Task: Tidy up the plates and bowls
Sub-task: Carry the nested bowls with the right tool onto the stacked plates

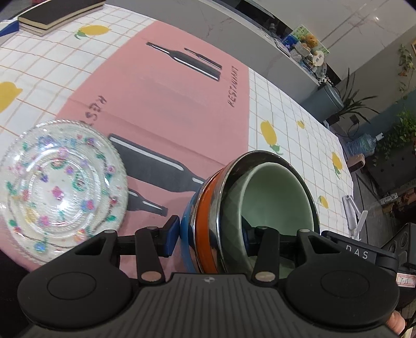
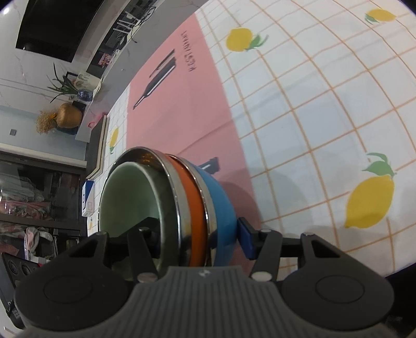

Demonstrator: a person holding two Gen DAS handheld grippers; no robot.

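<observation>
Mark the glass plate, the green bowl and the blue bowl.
glass plate (image 1: 61, 191): left wrist view, patterned centre.
green bowl (image 1: 273, 192): left wrist view, inner wall.
blue bowl (image 2: 221, 205): right wrist view, outer wall.

I see the worktop (image 1: 299, 109) under a lemon-print cloth (image 1: 46, 70); a pink mat (image 1: 166, 104) lies on it, books (image 1: 52, 15) at a far corner.

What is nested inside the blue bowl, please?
Inside the blue bowl sits an orange-sided steel bowl, and inside that a pale green bowl. The green bowl's visible interior looks empty; the gripper fingers hide its lower part.
</observation>
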